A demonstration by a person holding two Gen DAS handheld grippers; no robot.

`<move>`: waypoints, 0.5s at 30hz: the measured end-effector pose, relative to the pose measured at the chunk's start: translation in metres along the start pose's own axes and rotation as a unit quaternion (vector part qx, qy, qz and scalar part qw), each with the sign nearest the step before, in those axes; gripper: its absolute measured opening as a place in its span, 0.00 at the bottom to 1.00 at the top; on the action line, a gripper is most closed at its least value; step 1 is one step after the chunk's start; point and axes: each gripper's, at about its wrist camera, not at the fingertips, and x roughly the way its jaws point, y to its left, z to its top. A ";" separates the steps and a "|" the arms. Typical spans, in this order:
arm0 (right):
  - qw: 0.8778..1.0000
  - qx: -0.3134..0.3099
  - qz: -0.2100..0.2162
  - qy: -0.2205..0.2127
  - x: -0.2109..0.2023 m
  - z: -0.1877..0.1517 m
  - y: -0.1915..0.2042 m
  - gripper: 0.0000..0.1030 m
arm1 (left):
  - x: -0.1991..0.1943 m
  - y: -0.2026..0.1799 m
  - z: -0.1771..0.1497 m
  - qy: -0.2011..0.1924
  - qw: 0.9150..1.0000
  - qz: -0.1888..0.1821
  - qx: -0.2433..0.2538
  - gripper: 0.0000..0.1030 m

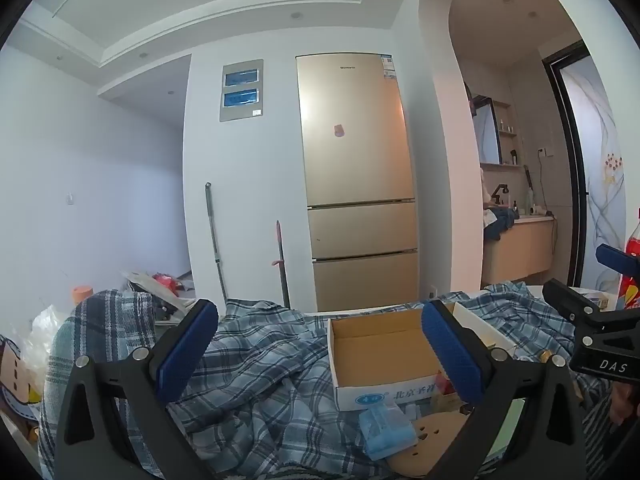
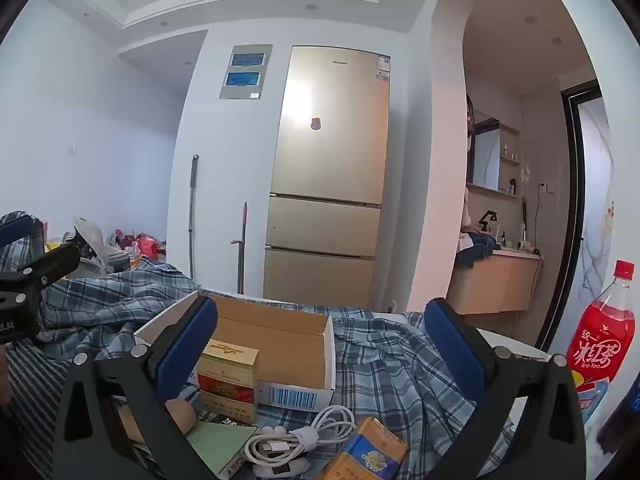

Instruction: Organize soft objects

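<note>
A blue plaid cloth [image 1: 256, 364] lies crumpled over the table; in the right wrist view the same cloth [image 2: 396, 364] spreads beside and behind an open cardboard box [image 2: 276, 336]. That box [image 1: 380, 344] sits on the cloth in the left wrist view too. My left gripper [image 1: 320, 352] hangs open just above the cloth, nothing between its blue pads [image 1: 184, 352]. My right gripper [image 2: 320, 348] is open as well, over the box and the cloth. The right gripper's body [image 1: 592, 320] shows at the right edge of the left wrist view.
On the table lie a red-and-gold carton [image 2: 228, 380], a white coiled cable [image 2: 304, 436], a yellow-blue pack [image 2: 368, 452], a blue tissue pack [image 1: 384, 432] and a red iced-tea bottle [image 2: 604, 332]. A gold fridge [image 1: 356, 176] stands behind. Clutter [image 1: 160, 284] fills the floor's left corner.
</note>
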 end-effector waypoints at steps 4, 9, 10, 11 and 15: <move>1.000 0.005 0.001 0.014 0.001 0.000 -0.001 1.00 | -0.002 -0.002 0.002 0.009 1.000 0.004 0.027 1.00; 1.000 0.006 0.003 0.014 0.001 0.001 -0.002 1.00 | 0.001 -0.003 0.001 0.014 0.999 0.004 0.029 1.00; 1.000 0.008 0.004 0.012 0.000 0.002 -0.004 1.00 | 0.000 -0.003 0.001 0.014 0.999 0.004 0.029 1.00; 1.000 0.010 0.006 0.011 0.001 0.002 -0.005 1.00 | 0.001 -0.003 0.001 0.014 0.999 0.003 0.029 1.00; 1.000 0.011 0.006 0.007 0.001 0.002 -0.005 1.00 | 0.005 -0.006 -0.001 0.016 0.999 0.004 0.029 1.00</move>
